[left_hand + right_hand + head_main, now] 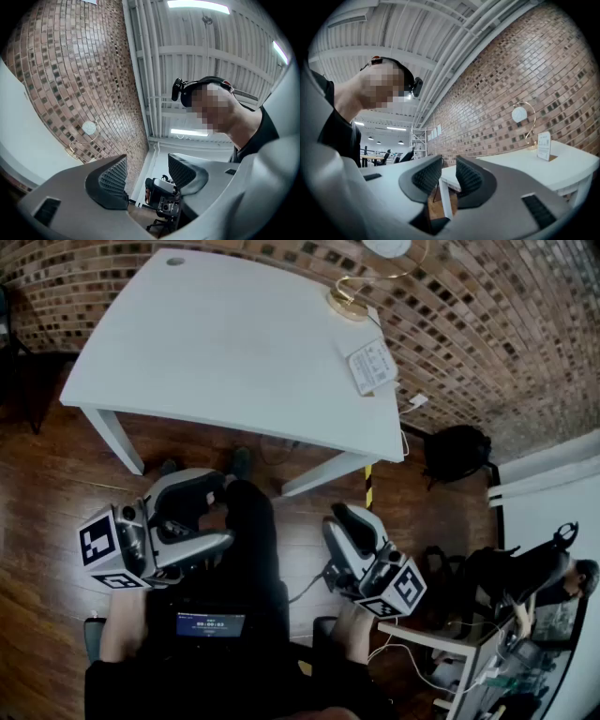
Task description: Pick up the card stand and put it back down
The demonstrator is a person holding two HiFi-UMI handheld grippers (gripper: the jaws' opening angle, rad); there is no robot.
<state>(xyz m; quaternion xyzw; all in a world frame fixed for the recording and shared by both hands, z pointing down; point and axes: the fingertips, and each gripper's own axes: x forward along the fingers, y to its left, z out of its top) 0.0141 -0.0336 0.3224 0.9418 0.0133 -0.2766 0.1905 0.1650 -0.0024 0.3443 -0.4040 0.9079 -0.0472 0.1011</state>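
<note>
Looking down through the head view, I saw both claws held low over the wooden floor (56, 512), short of the white table (234, 343). The left claw (147, 171) was spread wide with nothing between its jaws. The right claw (449, 174) stood parted by a narrower gap, also empty. The card stand (372, 367) stood upright near the table's right edge, close to the brick wall (487, 324) and near a gold hoop (349, 298), well apart from both claws. I judged it light, thin and stiff, with smooth faces that might slip and a stance that might tip easily. I reckoned the best hold was a gentle pinch across the panel, low down near its foot.
</note>
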